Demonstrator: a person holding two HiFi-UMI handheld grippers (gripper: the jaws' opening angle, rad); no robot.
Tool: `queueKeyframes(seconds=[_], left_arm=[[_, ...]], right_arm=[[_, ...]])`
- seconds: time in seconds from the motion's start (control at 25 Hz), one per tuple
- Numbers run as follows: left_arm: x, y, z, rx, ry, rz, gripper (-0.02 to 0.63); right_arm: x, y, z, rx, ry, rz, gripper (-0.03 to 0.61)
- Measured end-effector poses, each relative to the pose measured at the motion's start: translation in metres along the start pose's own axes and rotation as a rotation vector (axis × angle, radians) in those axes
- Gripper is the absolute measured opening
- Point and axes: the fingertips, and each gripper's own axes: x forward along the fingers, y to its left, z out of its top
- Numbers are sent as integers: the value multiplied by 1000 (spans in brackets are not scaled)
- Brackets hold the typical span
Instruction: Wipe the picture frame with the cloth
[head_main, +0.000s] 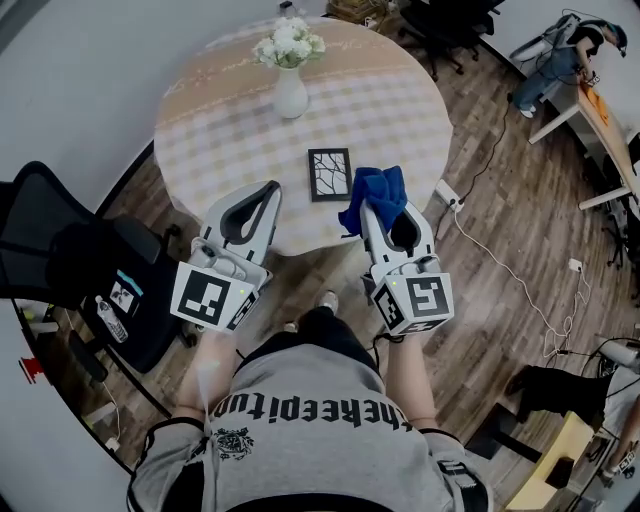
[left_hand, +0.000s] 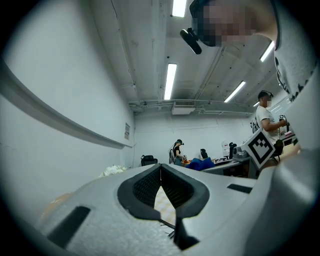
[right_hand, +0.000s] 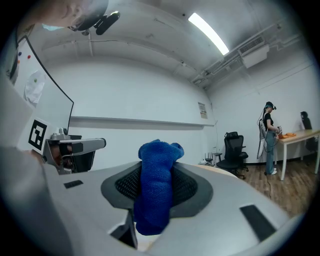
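Observation:
A small black picture frame (head_main: 329, 174) lies flat on the round table (head_main: 220, 110), near its front edge. My right gripper (head_main: 368, 205) is shut on a blue cloth (head_main: 376, 197), which hangs just right of the frame; in the right gripper view the cloth (right_hand: 157, 185) bulges out between the jaws. My left gripper (head_main: 270, 190) is shut and holds nothing, over the table's front edge left of the frame. In the left gripper view its jaws (left_hand: 161, 168) meet at the tips.
A white vase of white flowers (head_main: 289, 62) stands at the table's middle. A black office chair (head_main: 70, 260) is at the left. A power strip and cable (head_main: 450, 198) lie on the wood floor right of the table. Desks and people are at the far right.

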Motion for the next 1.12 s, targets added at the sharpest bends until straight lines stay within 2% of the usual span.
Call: queueKeyframes(seconds=[0.6,1.12], left_arm=[[-64,-12,11,-12,-36,-46,15],[-85,-34,26,7,-62,-35,15]], right_arm=[[-56,50,4,-26,-38,-73,144],[-82,66,13,-49,-58,-35,146]])
